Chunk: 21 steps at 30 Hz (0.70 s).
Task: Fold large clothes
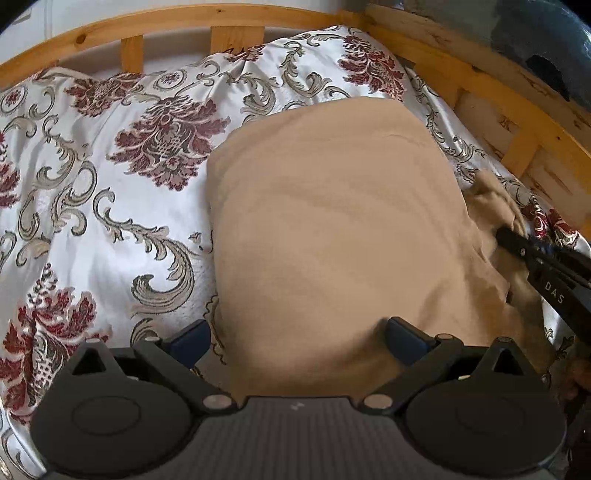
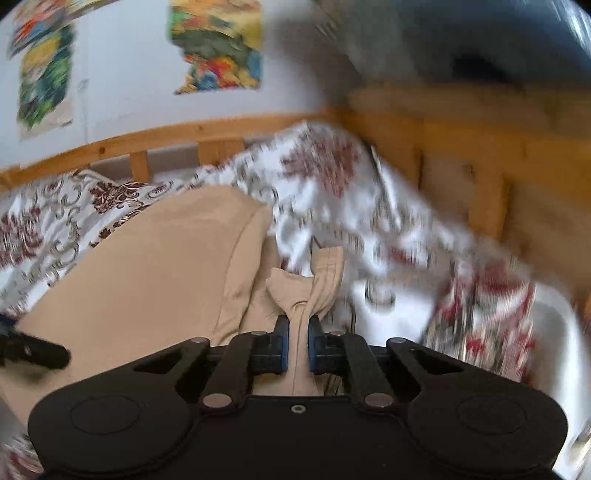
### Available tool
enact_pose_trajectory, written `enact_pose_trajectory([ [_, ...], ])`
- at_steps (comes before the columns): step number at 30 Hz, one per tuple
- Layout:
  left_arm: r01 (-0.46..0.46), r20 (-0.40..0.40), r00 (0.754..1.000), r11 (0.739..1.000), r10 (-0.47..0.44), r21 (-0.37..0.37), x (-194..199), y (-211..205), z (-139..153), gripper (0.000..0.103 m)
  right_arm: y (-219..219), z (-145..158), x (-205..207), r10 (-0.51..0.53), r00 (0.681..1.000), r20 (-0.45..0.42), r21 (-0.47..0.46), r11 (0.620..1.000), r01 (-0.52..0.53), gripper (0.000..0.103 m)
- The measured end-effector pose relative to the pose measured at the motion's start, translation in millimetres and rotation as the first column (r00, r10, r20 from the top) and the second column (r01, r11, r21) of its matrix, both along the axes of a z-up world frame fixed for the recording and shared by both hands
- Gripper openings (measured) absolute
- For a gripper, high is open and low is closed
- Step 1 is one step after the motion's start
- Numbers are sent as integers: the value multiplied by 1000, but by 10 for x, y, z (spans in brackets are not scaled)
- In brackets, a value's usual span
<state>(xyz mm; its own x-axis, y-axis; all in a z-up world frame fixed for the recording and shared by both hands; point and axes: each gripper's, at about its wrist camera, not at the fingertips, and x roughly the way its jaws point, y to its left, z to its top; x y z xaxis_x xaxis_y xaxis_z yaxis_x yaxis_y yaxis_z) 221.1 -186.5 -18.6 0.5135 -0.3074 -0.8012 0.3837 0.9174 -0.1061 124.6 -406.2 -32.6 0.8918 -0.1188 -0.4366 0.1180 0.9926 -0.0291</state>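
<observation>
A beige garment (image 1: pixel 332 229) lies folded in a thick block on the floral bedspread (image 1: pixel 110 192). My left gripper (image 1: pixel 295 336) is open, its fingers straddling the garment's near edge. My right gripper (image 2: pixel 297 332) is shut on a bunched beige cuff or corner (image 2: pixel 314 280) of the garment (image 2: pixel 147 273), lifted off the bed at the block's right side. The right gripper also shows in the left wrist view (image 1: pixel 506 236), gripping the loose beige end. The right wrist view is blurred by motion.
A wooden bed rail (image 1: pixel 221 26) runs along the back and right side (image 2: pixel 461 147). Colourful posters (image 2: pixel 218 44) hang on the white wall. Dark bluish bedding or a bag (image 1: pixel 535 44) sits beyond the right rail.
</observation>
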Motion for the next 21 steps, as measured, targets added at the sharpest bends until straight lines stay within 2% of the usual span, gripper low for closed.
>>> enact_pose_trajectory([
  [3, 17, 8, 1000, 1000, -17, 7, 0, -24, 7, 102, 54, -7, 5, 5, 999, 42, -82, 997, -2, 9],
  [8, 7, -1, 1000, 1000, -7, -1, 2, -54, -28, 102, 58, -135, 93, 5, 999, 42, -169, 986, 2, 9],
  [13, 7, -7, 1000, 1000, -7, -20, -9, -64, -47, 102, 28, -227, 147, -20, 998, 56, -189, 981, 30, 10],
  [15, 6, -11, 1000, 1000, -6, -15, -4, -66, -64, 102, 15, -291, 220, -18, 1000, 22, -195, 981, 22, 11],
  [18, -1, -16, 1000, 1000, 1, -14, -5, -72, -81, 102, -52, -387, 293, -38, 998, -41, -159, 987, 31, 15],
  [20, -5, -17, 1000, 1000, 5, -15, -1, -71, -84, 102, -77, -311, 283, -49, 998, -41, -120, 992, 44, 15],
  [21, -4, -17, 1000, 1000, 4, -18, 3, -66, -88, 102, -92, -269, 263, -56, 998, -31, -99, 994, 52, 19],
])
